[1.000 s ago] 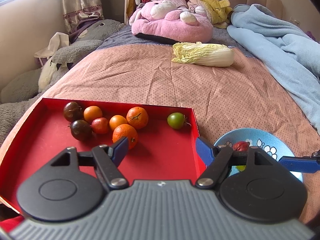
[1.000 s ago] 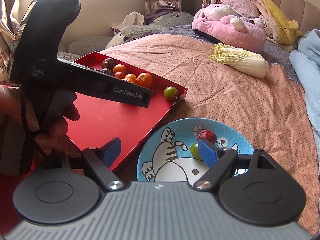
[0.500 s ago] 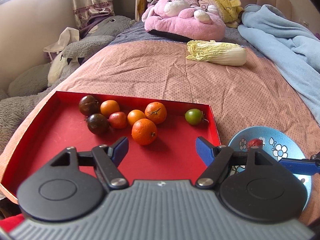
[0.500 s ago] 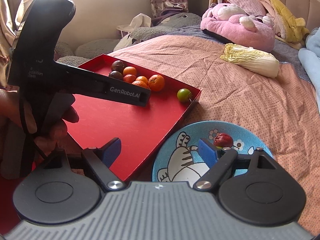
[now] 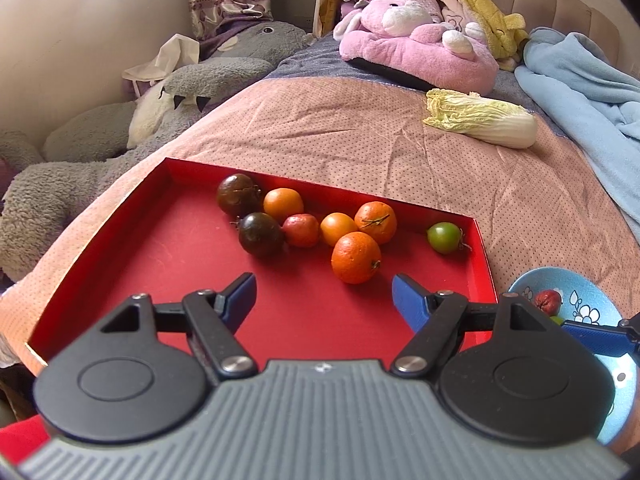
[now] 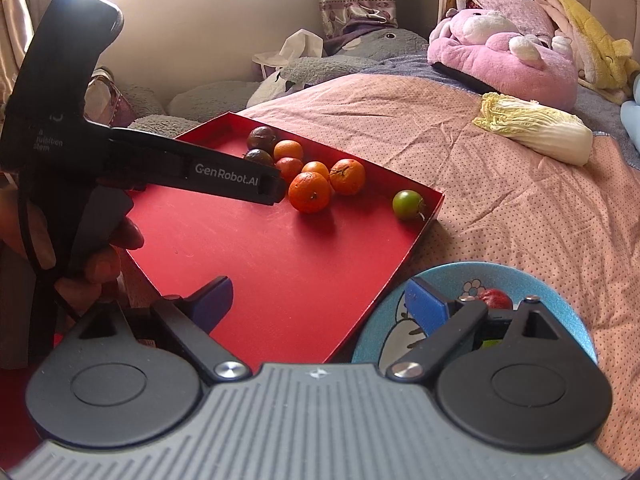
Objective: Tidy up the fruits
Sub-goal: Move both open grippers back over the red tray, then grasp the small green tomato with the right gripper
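Dimpled round orange [image 5: 355, 257] on the smooth red tray [image 5: 132, 248]; dark glossy fruits possibly tomatoes.

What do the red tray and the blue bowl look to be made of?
Red tray: probably coated cardboard, judging by its thin, sharply folded walls and matte, faintly scuffed floor. Blue bowl: likely glazed ceramic or melamine, with a smooth surface and printed cartoon; the pictures do not settle which.

Matt red tray [image 5: 132, 216], glossy ceramic bowl [image 6: 560, 300], dotted cloth bedspread [image 5: 360, 132], smooth fruit skins.
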The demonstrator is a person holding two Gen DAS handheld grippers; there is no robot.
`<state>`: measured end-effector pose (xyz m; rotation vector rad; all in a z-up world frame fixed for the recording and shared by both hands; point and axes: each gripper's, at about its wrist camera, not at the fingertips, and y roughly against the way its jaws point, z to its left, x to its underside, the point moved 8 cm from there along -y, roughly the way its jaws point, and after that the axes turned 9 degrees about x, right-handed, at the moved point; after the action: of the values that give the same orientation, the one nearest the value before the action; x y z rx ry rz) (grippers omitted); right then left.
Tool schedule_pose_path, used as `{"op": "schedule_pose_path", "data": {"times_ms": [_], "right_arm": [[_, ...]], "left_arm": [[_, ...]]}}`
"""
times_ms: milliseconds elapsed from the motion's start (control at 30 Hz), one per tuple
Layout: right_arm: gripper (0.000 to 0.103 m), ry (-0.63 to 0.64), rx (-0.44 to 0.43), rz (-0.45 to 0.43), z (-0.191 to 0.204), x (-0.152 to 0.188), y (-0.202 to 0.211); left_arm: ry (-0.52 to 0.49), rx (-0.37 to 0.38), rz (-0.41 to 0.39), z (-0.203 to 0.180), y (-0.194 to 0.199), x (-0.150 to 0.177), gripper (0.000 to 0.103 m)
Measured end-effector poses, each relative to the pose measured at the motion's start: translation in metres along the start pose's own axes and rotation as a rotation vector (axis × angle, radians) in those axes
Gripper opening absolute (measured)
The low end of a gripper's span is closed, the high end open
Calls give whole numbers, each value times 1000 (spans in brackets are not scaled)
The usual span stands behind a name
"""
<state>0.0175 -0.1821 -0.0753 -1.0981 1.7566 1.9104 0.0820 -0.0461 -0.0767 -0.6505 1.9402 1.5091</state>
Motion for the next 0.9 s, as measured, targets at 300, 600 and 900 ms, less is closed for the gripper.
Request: {"op": "schedule_pose_path", "data": {"times_ms": [300,600,900], "right_arm": [[95,13,-12,-18,4,-14,-14],[95,24,-21,-30,5,-27,-36],[95,38,25,-42,-14,-36,-49]], "left_arm": [[45,-17,2,19,3,1,77],[79,-40,0,35,5,2,77],[46,33,8,23,-6,-1,77]]}}
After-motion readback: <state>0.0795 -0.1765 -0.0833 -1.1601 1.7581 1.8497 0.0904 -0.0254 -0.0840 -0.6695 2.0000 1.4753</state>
